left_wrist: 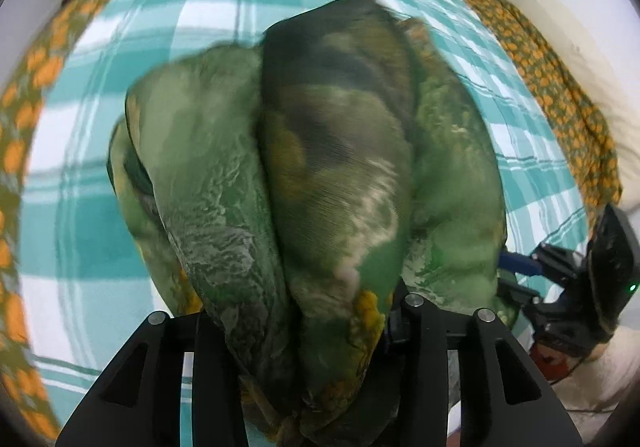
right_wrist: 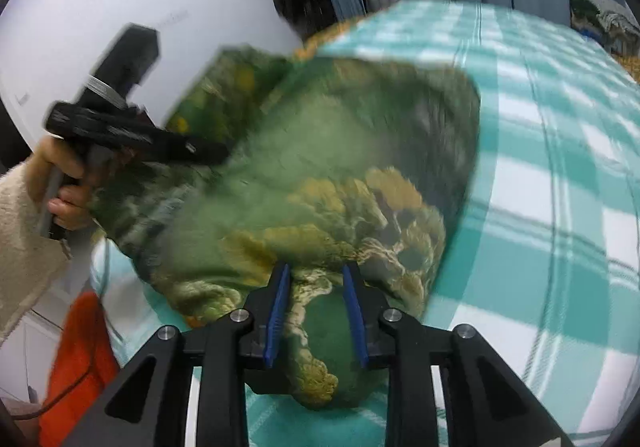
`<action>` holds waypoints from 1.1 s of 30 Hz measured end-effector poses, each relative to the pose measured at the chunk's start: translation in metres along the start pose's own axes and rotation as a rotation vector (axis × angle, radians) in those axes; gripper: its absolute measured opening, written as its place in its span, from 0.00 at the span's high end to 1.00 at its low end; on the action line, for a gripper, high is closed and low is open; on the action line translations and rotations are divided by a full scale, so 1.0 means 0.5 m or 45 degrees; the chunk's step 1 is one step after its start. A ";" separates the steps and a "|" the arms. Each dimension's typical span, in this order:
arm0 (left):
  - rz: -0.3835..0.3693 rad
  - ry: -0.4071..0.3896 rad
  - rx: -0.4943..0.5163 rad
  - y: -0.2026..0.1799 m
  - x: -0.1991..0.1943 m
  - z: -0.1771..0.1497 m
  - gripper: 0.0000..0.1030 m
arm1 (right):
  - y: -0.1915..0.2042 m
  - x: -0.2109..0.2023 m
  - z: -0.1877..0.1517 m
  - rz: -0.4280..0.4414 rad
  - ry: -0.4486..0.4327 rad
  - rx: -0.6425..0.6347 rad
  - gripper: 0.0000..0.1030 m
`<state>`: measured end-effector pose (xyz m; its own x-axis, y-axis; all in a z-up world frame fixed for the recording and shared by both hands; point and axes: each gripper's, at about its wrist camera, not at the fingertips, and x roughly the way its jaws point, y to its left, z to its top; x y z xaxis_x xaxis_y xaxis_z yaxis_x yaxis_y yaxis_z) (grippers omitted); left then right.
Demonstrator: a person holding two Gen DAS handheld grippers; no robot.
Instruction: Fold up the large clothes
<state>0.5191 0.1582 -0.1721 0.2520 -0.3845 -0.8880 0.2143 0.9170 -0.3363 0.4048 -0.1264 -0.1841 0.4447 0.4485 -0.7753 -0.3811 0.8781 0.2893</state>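
Hanging bunched over the teal checked bedsheet (left_wrist: 100,207): green patterned garment (left_wrist: 320,167). Left tongs (left_wrist: 320,327) pinch its gathered folds. Right tongs (right_wrist: 316,311) spread, straddling its edge.

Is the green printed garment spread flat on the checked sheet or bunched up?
Bunched up. The green printed garment hangs in thick gathered folds from the left gripper, above the teal checked sheet; no flat layer shows.

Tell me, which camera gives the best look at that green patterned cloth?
The right wrist view: the green cloth spreads wide over the checked bedsheet, with an edge between the right gripper's blue pads. The left wrist view shows it bunched in hanging folds right at the lens, hiding the left gripper's fingertips.
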 end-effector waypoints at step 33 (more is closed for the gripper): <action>-0.285 -0.119 -0.230 0.116 0.070 -0.057 0.53 | -0.080 0.291 0.309 -0.120 0.251 0.265 0.73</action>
<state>0.5135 0.2010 -0.2318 0.3051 -0.5798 -0.7555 0.1055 0.8090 -0.5782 0.6102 -0.0706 -0.2217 0.2967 0.3401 -0.8924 -0.1620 0.9388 0.3039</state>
